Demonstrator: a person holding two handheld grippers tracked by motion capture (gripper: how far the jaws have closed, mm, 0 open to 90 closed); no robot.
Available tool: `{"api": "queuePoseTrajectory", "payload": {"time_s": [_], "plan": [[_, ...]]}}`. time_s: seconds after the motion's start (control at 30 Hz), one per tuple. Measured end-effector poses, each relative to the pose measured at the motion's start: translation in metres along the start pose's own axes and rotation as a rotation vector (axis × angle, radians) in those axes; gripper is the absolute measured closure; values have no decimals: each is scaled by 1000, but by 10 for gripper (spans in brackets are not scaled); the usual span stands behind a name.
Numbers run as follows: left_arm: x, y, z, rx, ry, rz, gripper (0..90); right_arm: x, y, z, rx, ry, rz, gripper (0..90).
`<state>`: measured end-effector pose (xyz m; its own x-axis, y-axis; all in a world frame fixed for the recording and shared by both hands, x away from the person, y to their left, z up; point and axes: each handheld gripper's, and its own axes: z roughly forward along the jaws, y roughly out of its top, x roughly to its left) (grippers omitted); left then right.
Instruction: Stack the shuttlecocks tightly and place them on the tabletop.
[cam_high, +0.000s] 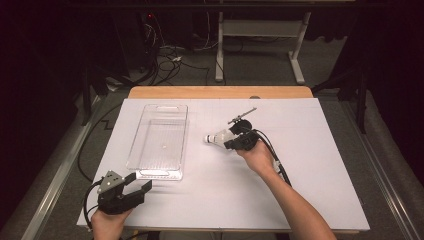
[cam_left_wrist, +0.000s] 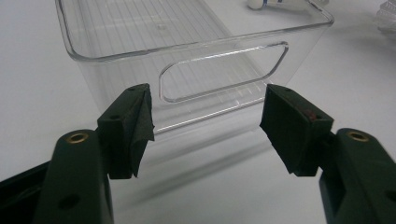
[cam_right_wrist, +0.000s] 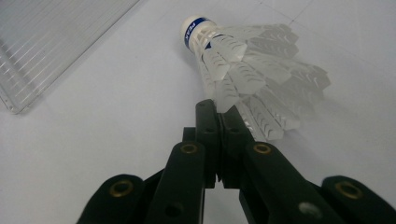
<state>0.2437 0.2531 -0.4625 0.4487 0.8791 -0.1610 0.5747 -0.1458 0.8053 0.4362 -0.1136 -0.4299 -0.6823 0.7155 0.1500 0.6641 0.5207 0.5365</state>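
Here: shuttlecock (cam_right_wrist: 243, 60), centre of the tabletop (cam_high: 310, 200), very light, crushable feather skirt. Right claw (cam_right_wrist: 219, 109) is closed, pinching the skirt's edge; the cork end offers firmer hold. Left claw (cam_left_wrist: 205, 126) gapes, holding nothing, facing the clear bin (cam_left_wrist: 299, 46).

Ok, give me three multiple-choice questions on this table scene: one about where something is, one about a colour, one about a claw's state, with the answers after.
1. Where is the shuttlecock relative to the clear bin?
A. Inside it
B. On the table to its right
C. Under it

2. What colour is the band below the shuttlecock's cork tip?
A. Blue
B. Red
C. Green

3. How do the jaws of the left claw stand?
A. Shut on the bin
B. Shut on nothing
C. Open

Answers:
1. B, the high view shows it outside the bin, at the right claw.
2. A, the right gripper view shows a blue band.
3. C, a wide gap separates the jaws, which face the bin's handle end.
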Motion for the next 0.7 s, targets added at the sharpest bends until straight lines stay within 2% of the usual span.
{"api": "queuePoseTrajectory", "payload": {"time_s": [0.7], "plan": [[0,0,0,0,-1,-2,348,-2,0,2,1,-16,0,849]]}}
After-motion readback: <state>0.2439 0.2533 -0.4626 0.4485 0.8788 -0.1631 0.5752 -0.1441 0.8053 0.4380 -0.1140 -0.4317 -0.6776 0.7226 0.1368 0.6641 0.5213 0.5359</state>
